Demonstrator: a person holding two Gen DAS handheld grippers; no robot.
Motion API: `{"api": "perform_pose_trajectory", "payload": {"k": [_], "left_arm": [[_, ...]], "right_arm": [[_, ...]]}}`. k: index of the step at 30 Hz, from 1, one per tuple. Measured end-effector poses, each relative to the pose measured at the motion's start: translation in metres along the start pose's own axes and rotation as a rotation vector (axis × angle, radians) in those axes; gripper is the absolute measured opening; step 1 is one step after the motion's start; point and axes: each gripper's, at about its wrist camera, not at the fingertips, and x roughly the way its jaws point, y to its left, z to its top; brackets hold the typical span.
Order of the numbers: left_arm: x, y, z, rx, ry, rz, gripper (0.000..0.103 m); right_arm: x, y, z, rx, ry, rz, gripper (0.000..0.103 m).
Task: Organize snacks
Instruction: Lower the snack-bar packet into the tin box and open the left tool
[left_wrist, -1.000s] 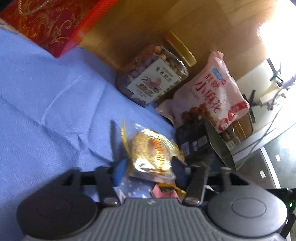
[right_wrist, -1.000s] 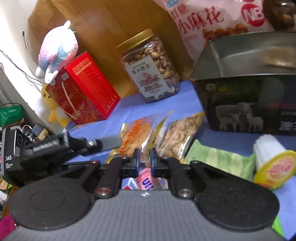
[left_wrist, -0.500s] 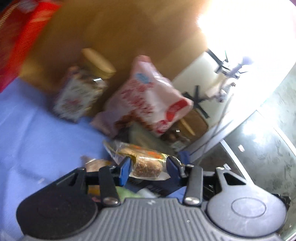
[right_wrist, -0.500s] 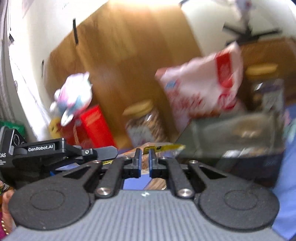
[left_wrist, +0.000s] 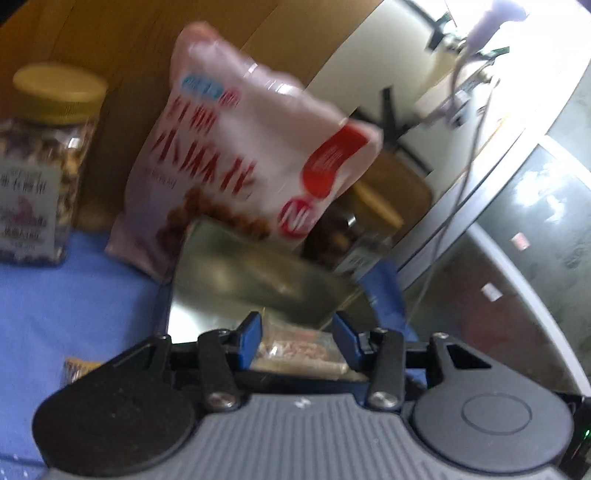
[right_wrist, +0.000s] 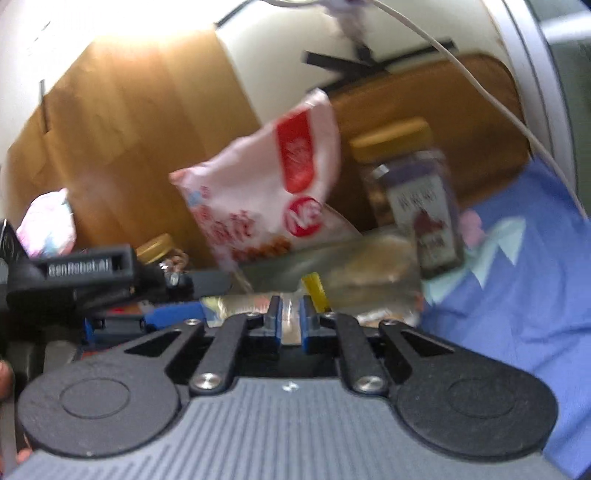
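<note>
My left gripper (left_wrist: 297, 338) is shut on a clear snack packet (left_wrist: 299, 350) of brownish pieces and holds it over the open metal tin (left_wrist: 258, 273). My right gripper (right_wrist: 290, 317) is shut on a thin clear wrapper with a yellow edge (right_wrist: 316, 288), just in front of the same tin (right_wrist: 332, 266). The left gripper's black body (right_wrist: 92, 269) shows at the left of the right wrist view. Both views are blurred.
A pink snack bag (left_wrist: 251, 147) leans on the wooden board behind the tin. A nut jar with a yellow lid (left_wrist: 48, 162) stands at the left; another jar (right_wrist: 413, 199) stands right of the tin. A blue cloth (right_wrist: 517, 277) covers the table. A plush toy (right_wrist: 48, 221) is far left.
Both grippers have risen from the cloth and swung right toward the tin, the left one carrying its snack packet, which now hangs over the tin's opening.
</note>
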Motion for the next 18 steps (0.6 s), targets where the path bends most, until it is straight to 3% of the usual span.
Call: {"api": "perform_pose_trajectory", "payload": {"k": [4,7,10,14,16,17,18], "left_arm": [[-0.022,0.008,-0.012,-0.006,-0.023,-0.041,0.043],[-0.046,0.007,-0.022,0.030,-0.050,-0.047,0.043],[-0.065,0.013,-0.041,0.039,-0.064,-0.047,0.043],[-0.072,0.027,-0.063,-0.035,-0.019,-0.062,0.043],[-0.074,0.031,-0.071,-0.059,0.001,-0.074,0.043],[-0.076,0.032,-0.075,-0.064,0.008,-0.076,0.043],[-0.078,0.033,-0.077,-0.069,0.013,-0.079,0.046]], "right_arm": [[-0.020,-0.007,-0.004,0.037,-0.053,0.013,0.039],[-0.044,-0.002,-0.014,0.016,-0.077,0.038,0.039],[-0.047,0.008,-0.032,-0.041,-0.001,0.081,0.040],[-0.014,0.020,-0.054,-0.098,0.179,0.085,0.067],[0.004,0.023,-0.064,-0.125,0.249,0.073,0.066],[0.007,0.022,-0.068,-0.128,0.266,0.072,0.049],[0.006,0.023,-0.066,-0.130,0.256,0.071,0.043]]}}
